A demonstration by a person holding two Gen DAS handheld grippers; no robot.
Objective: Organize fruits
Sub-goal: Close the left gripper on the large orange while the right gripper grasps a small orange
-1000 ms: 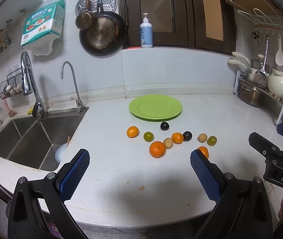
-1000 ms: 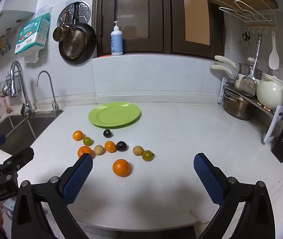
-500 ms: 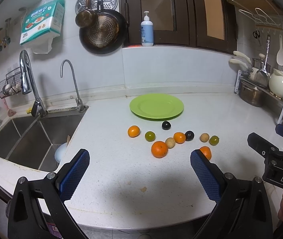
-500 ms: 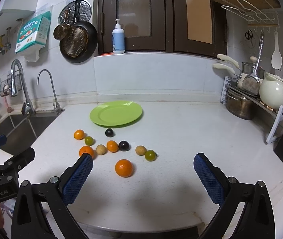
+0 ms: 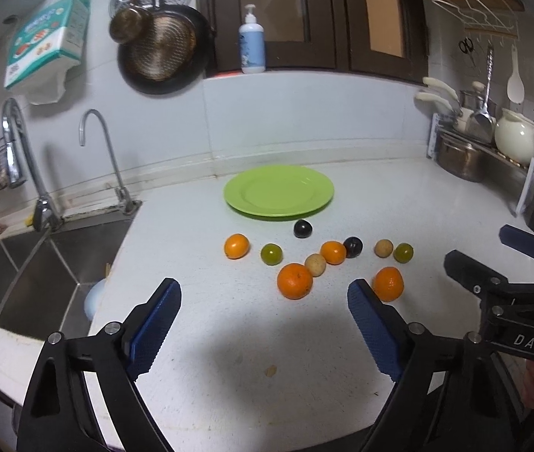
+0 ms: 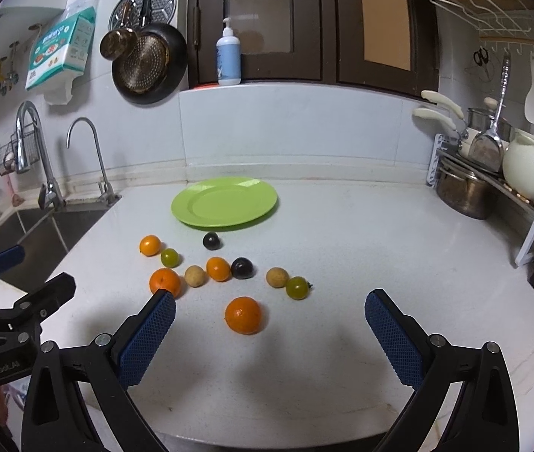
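We saw a white speckled surface in a kitchen corner, w/ a steel sink sunk in at its left end and two taps behind it. On the wall hung a dark pan and a tissue pack; a soap bottle stood on the ledge under dark cabinet doors. At right sat a rack w/ a steel pot, a cream kettle and a knife block.

The green plate lay toward the back wall, nothing on it. The fruits were all on the surface just in front of it: a dark one nearest the plate, then a loose row of small orange, green, tan and dark ones, and two bigger oranges nearest us, one left, one right.

Near edge of the surface ran below both claws; the strip btwn the fruits and that edge was bare, as was the stretch right of the plate up to the rack.

Both claws pointed fwd and somewhat down over the near edge, side by side. Left claw had its jaws closing, nothing btwn them; the left big orange lay ahead of its gap, and its right pad partly hid the right one. Right claw was spread wide, gripping nothing, w/ the right big orange just ahead in its gap.
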